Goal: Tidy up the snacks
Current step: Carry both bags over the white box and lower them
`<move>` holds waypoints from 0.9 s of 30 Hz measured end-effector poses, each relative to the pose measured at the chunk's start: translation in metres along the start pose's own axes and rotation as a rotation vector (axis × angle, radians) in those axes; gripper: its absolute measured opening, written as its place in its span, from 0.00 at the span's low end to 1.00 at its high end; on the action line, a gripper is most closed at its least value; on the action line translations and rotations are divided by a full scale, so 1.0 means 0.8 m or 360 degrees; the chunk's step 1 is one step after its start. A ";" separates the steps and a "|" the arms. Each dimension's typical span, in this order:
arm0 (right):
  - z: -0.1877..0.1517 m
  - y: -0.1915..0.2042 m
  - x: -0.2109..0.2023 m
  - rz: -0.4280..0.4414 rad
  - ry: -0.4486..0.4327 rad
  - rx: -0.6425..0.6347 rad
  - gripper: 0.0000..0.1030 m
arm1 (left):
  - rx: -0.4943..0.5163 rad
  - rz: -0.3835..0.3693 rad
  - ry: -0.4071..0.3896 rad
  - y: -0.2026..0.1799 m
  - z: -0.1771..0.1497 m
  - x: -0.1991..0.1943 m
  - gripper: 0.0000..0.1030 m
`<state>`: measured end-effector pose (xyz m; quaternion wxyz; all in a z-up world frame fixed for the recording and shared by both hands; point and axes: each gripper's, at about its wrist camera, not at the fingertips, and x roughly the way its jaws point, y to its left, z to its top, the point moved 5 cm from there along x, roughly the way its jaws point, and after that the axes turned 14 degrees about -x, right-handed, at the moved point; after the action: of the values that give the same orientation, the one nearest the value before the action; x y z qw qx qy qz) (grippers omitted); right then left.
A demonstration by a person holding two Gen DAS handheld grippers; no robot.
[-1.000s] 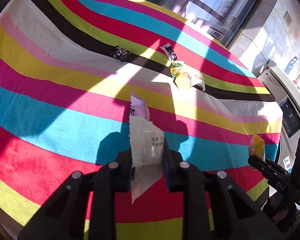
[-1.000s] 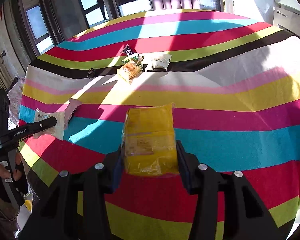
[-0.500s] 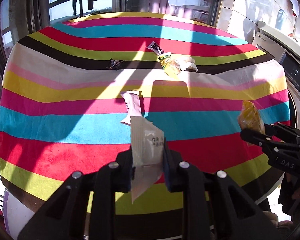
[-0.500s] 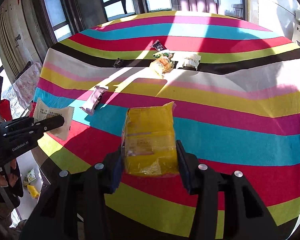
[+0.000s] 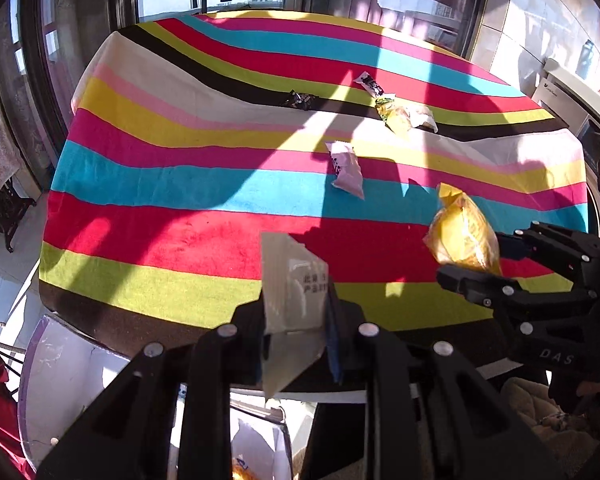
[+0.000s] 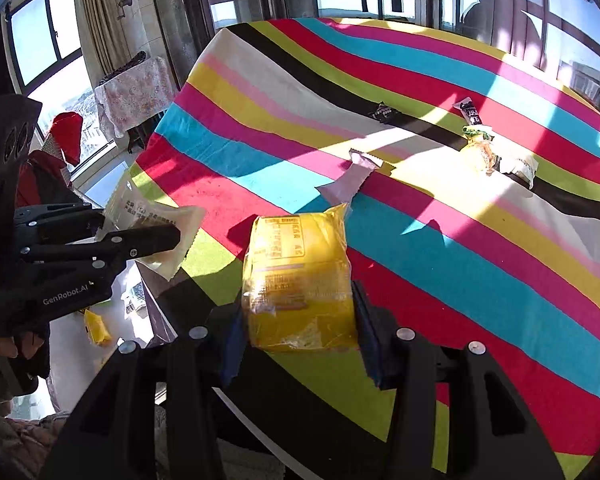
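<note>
My left gripper [image 5: 296,332] is shut on a clear whitish snack packet [image 5: 294,292], held upright over the near edge of the striped table [image 5: 180,208]. My right gripper [image 6: 298,344] is shut on a yellow snack pack [image 6: 298,280], also above the near edge. Each shows in the other's view: the right gripper [image 5: 500,264] with the yellow pack [image 5: 460,236], the left gripper [image 6: 140,240] with the clear packet [image 6: 152,220]. On the cloth lie a pink packet [image 5: 346,168], a small black wrapper [image 5: 300,100], a black-and-white stick [image 5: 372,86] and a yellow-green pack [image 5: 396,114].
Below the near table edge stands a pale container [image 5: 60,368], with a yellow packet [image 6: 97,330] lying low beside the table. A white appliance [image 5: 572,96] stands at the right, a small cloth-covered stand [image 6: 132,92] at the left, windows behind.
Both grippers have drawn back toward the near edge of the table with their packets, and both views have rolled. The table edge and the container below have come into view.
</note>
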<state>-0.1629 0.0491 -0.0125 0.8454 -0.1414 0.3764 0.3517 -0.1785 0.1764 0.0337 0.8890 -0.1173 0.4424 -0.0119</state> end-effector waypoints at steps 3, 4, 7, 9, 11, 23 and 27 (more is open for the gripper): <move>0.014 0.031 0.010 0.0089 0.0014 -0.0084 0.46 | -0.0064 0.0064 0.0012 0.034 -0.006 -0.008 0.23; 0.018 0.042 0.014 0.0119 0.0024 -0.0115 0.46 | -0.0094 0.0087 0.0021 0.048 -0.010 -0.010 0.23; 0.031 0.078 0.028 0.0207 0.0056 -0.0231 0.46 | -0.0213 0.0140 0.0070 0.091 -0.024 -0.015 0.23; 0.039 0.107 0.036 0.0274 0.0073 -0.0321 0.46 | -0.0293 0.0201 0.0095 0.122 -0.036 -0.019 0.23; 0.047 0.136 0.045 0.0324 0.0087 -0.0419 0.46 | -0.0367 0.0274 0.0118 0.153 -0.051 -0.024 0.23; 0.053 0.271 0.092 0.0619 0.0263 -0.0785 0.47 | -0.0674 0.0565 0.0288 0.281 -0.123 -0.036 0.23; 0.042 0.287 0.099 0.0651 0.0326 -0.0837 0.47 | -0.0701 0.0585 0.0329 0.291 -0.135 -0.034 0.23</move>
<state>-0.2688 0.2684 -0.0423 0.6499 -0.3106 0.3762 0.5828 -0.2998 0.3848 -0.0588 0.7796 -0.2236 0.5364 0.2334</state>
